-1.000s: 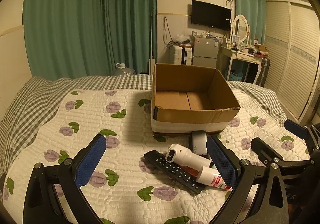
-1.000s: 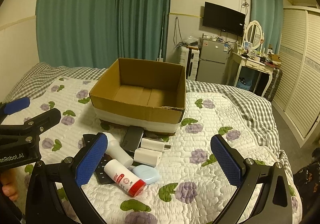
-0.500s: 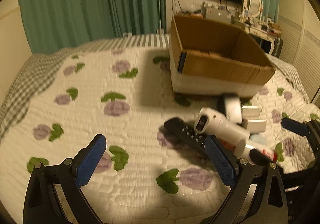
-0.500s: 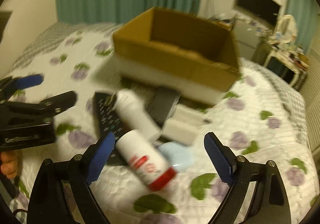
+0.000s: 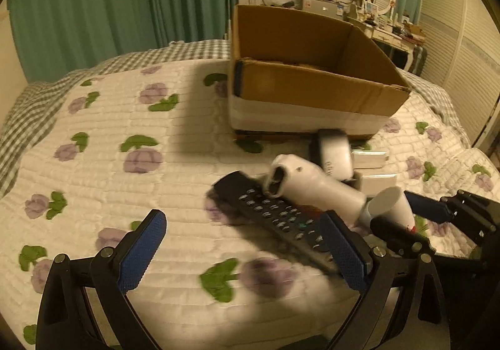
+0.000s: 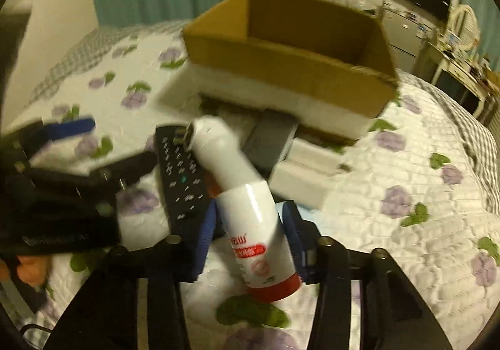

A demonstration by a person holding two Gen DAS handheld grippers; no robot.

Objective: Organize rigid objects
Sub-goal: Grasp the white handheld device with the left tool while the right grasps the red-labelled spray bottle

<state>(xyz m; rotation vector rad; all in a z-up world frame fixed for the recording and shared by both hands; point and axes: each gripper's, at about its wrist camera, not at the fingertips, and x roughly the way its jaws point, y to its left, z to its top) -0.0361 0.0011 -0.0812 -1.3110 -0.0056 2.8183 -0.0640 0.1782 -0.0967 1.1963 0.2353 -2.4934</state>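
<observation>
A pile of rigid items lies on the quilted bed in front of an open cardboard box, which also shows in the right wrist view. My right gripper is shut on a white bottle with a red label; its white end shows in the left wrist view. A second white bottle lies on a black remote. My left gripper is open and empty, its right finger over the remote's near end.
A dark grey device, white chargers and a pale blue item lie beside the pile by the box. Green curtains, a TV and a dressing table stand behind the bed. The quilt stretches left of the pile.
Both grippers have moved down and in toward the pile. My right gripper has closed from wide open onto the red-labelled bottle. The left gripper stays open.
</observation>
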